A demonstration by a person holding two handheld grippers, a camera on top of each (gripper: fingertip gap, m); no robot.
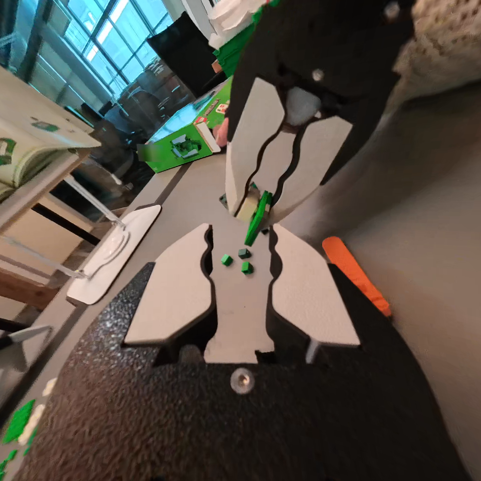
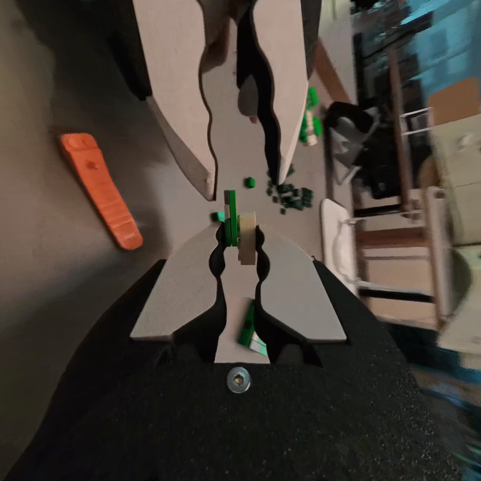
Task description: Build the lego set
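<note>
Landmark: orange brick separator lying flat on the grey counter; places below are taken from it.
Right gripper: your fingers are nearly closed, pinching a small lego assembly, a green plate with a cream piece against it, held edge-on and off the counter, beside the separator's narrow end.
Left gripper: your fingers stand wide apart and hold nothing; they point at the gap just beside the separator.
Loose studs: three small green bricks lie between your left fingers, near the separator, directly under the held assembly.
Other stock: pile of dark green pieces farther from the separator, beyond the assembly; green set box well away at the counter's far side.
Step in hand (judgement): picking one small brick to add to the assembly.
How to do it well: lower the left fingers square over a single brick, close only at the tips, and keep the other two clear. Hold the right grip steady and turn the plate's studded face toward the incoming piece.
Risk: pieces are tiny; a skewed pinch likely flicks one away.
</note>
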